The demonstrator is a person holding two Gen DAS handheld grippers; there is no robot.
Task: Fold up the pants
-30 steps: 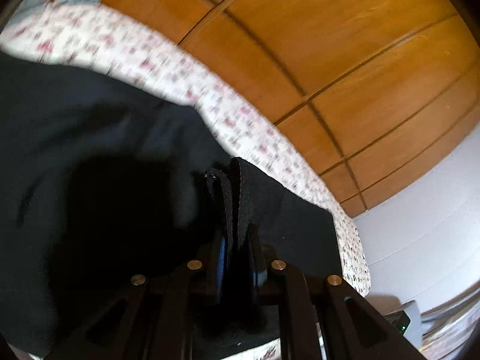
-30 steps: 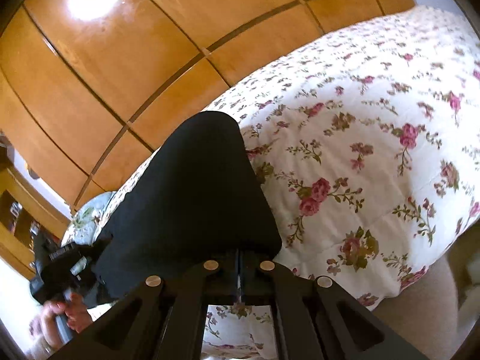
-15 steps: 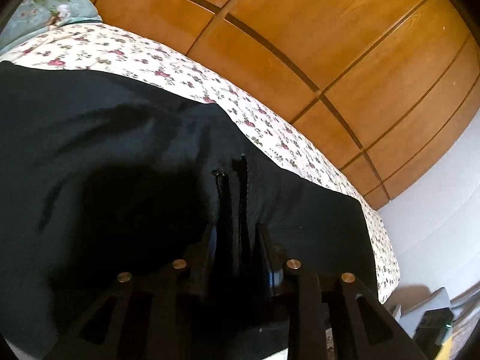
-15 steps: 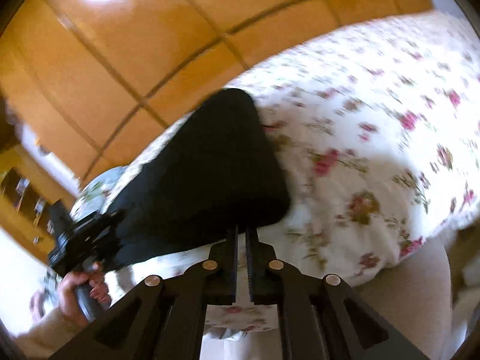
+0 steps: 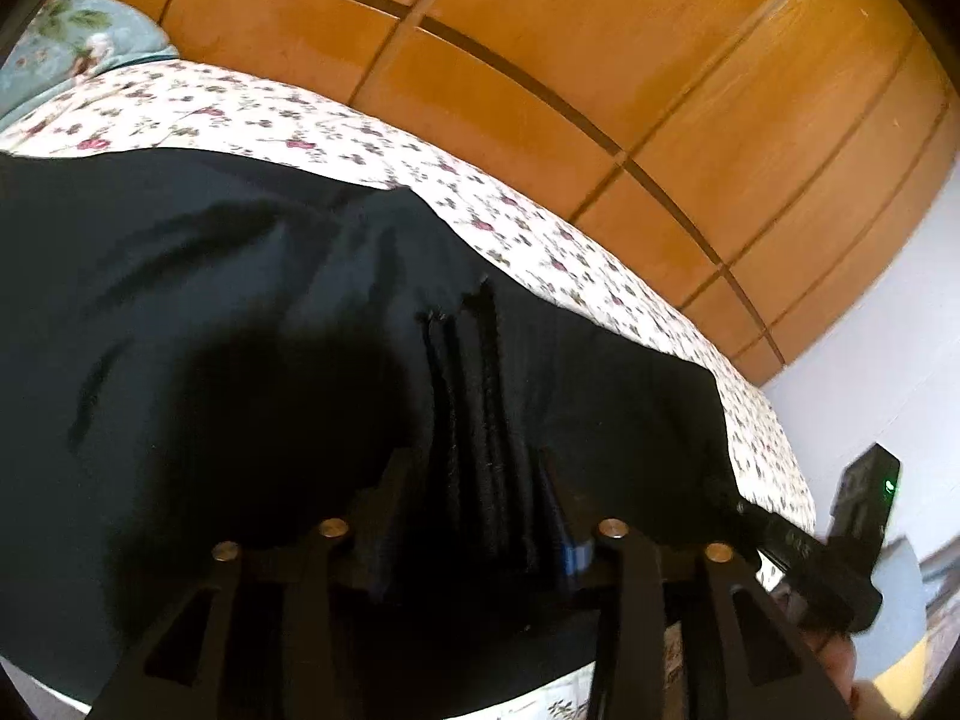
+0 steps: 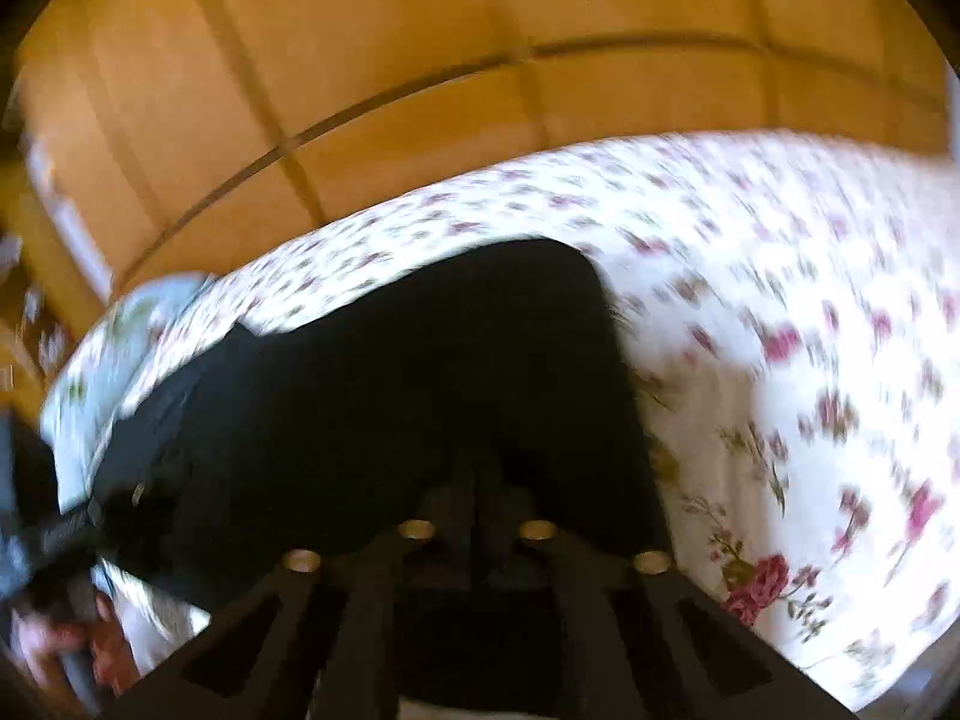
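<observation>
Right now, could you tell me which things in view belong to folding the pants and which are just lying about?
For the job:
black pants
left tool, clamped on the pants
right tool, blurred, at the pants' edge
floral bedspread underneath

Lying about:
blue-green pillow
wooden wardrobe

Your right two-finger black gripper (image 6: 477, 480) sits at the bottom centre of the frame, its jaws pressed together on the edge of the black fabric pants (image 6: 390, 396). The pants lie over the white bedspread with pink flowers (image 6: 810, 330), which fills the right side. At lower left, your hand (image 6: 54, 648) holds the other black gripper (image 6: 114, 504). Orange wooden panels (image 6: 420, 60) fill the top. The picture is blurred.
</observation>
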